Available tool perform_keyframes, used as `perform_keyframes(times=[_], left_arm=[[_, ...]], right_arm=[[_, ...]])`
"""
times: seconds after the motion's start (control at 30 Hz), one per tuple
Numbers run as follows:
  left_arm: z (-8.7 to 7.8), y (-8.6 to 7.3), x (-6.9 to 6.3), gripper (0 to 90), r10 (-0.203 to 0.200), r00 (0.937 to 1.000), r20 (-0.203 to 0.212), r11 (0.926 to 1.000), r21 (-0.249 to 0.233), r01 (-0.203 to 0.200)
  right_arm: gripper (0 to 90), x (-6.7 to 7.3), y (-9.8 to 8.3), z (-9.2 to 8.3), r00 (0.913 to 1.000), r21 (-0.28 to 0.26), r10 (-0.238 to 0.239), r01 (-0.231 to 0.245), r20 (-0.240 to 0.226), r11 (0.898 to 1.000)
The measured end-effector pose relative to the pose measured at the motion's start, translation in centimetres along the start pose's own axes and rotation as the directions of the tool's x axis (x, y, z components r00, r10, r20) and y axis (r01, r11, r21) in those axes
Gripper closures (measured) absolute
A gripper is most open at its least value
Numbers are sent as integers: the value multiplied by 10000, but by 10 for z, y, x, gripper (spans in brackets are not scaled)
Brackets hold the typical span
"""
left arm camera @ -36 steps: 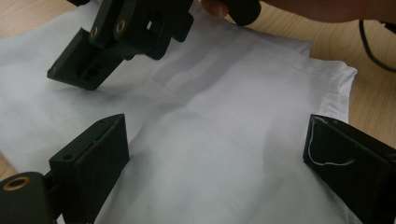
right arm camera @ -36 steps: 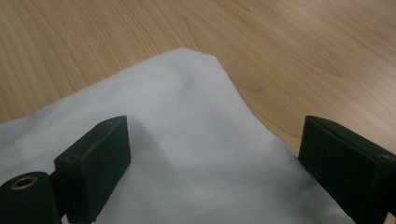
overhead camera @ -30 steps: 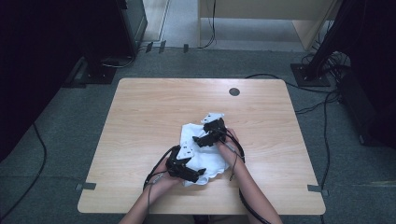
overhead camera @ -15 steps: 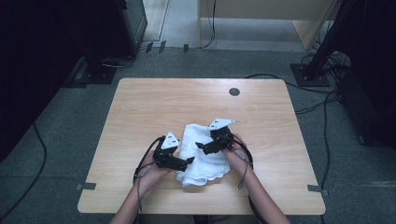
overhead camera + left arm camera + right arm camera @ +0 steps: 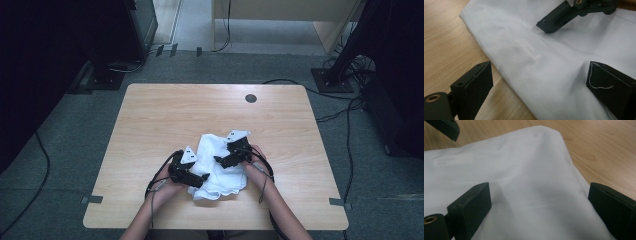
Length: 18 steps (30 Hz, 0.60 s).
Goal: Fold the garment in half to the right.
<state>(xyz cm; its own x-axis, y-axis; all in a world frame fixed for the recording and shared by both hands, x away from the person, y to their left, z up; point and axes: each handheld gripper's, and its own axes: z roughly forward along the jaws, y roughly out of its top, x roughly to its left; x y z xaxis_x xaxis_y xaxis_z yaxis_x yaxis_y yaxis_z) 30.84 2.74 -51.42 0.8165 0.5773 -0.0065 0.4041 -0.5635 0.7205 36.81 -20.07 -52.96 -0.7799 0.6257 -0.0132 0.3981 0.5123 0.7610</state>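
Observation:
A white cloth (image 5: 216,172) lies bunched on the wooden table (image 5: 165,115), near its front edge. My left gripper (image 5: 202,178) comes in from the cloth's left side. In the left gripper view it (image 5: 539,83) is open, one jaw over bare wood and the other on the cloth (image 5: 524,45), straddling the cloth's edge. My right gripper (image 5: 220,160) rests over the cloth's upper right part. In the right gripper view it (image 5: 539,203) is open wide over a raised fold of the cloth (image 5: 531,170), with nothing gripped. The two gripper tips point towards each other, close together.
A dark round cable hole (image 5: 251,98) sits near the table's far edge. Cables (image 5: 350,107) run over the grey floor to the right. Dark furniture (image 5: 75,45) stands at the back left, and a wooden desk (image 5: 280,10) behind.
The cloth has gone from a ragged spread to a tighter, neater bundle. My left gripper has shifted up to the cloth's left side. The right gripper has barely moved.

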Motion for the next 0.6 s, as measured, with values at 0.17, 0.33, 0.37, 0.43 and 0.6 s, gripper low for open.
perform_keyframes(times=[0.17, 0.33, 0.37, 0.43, 0.6], left_arm=[[0, 0, -1, 68, -31, 10000, 90, 10000, 5, 31], [1, 0, -1, 68, -35, 9999, 105, 10000, 13, 35], [1, 0, -1, 68, -52, 9999, 108, 10000, 5, 52], [1, 0, -2, 68, -40, 9999, 101, 10000, -34, 40], [1, 0, -1, 68, -179, 9998, 89, 9997, -157, 181]], right_arm=[[19, -6, 5, 7, 9997, 171, -61, 65, -257, 9998], [0, -10, 12, 15, 9991, 363, -5, 20, -424, 9993], [0, -11, 13, 17, 9990, 374, -47, 63, -437, 9993], [0, -12, 16, 20, 9989, 398, -65, 83, -459, 9992], [4, -13, 20, 25, 9987, 348, -162, 179, -480, 9992]])
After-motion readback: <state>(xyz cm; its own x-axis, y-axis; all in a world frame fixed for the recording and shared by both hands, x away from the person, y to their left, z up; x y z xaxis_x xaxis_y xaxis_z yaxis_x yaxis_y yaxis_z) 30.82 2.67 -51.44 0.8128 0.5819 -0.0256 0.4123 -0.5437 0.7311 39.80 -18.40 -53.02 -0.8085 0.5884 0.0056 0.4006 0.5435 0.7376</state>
